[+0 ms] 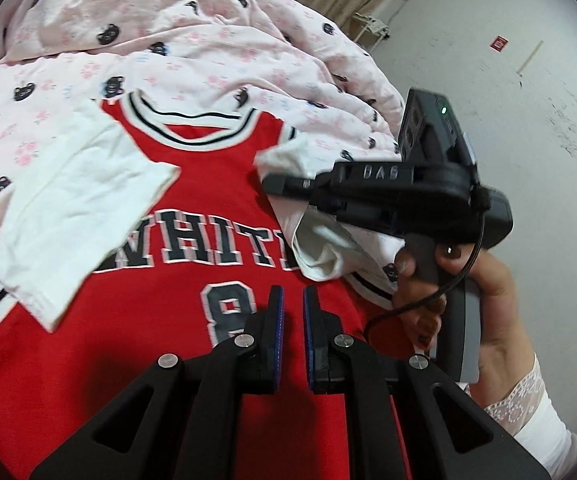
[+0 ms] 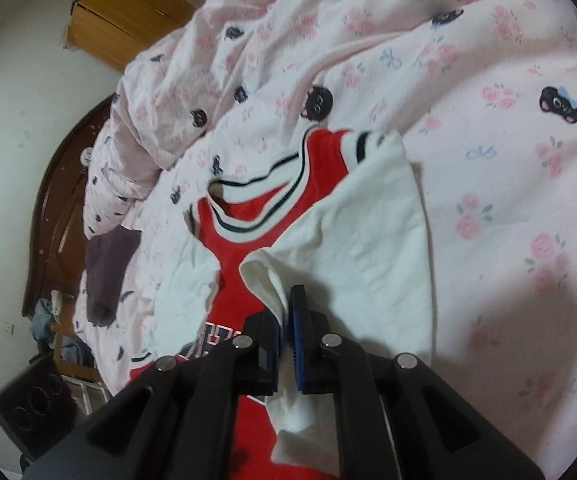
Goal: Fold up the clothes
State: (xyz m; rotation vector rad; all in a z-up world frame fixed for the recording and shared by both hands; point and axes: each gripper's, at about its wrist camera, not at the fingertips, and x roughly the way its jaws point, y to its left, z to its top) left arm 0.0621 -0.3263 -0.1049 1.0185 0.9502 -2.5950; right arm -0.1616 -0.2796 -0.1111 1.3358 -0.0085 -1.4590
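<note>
In the left wrist view, at nine o'clock we see one white sleeve (image 1: pixel 76 216) of the red jersey (image 1: pixel 176 280) folded in over its chest, covering the start of the dark lettering. The jersey lies face up on the pink quilt (image 1: pixel 208 52), its striped collar (image 1: pixel 192 124) toward twelve o'clock. At six o'clock our left gripper (image 1: pixel 293 292) hangs over the printed number with its jaws drawn nearly together and nothing between them. At three o'clock our right gripper (image 1: pixel 276 184) reaches across, its fingers nipping the other white sleeve (image 1: pixel 328 248); a hand (image 1: pixel 460 280) wraps its grip, a lace cuff (image 1: pixel 520 396) below at four o'clock.

In the right wrist view, a wooden cabinet (image 2: pixel 124 16) stands at eleven o'clock and a dark garment (image 2: pixel 108 272) lies on the quilt (image 2: pixel 488 160) at nine o'clock. The jersey (image 2: pixel 232 268) sits in the middle with its collar (image 2: pixel 256 192) at twelve o'clock. At six o'clock the right gripper (image 2: pixel 286 312) holds a fold of white sleeve (image 2: pixel 272 280) in a narrow pinch, though the blur leaves us unsure how firmly the pads press. A broader white panel (image 2: pixel 368 248) spreads toward three o'clock.
</note>
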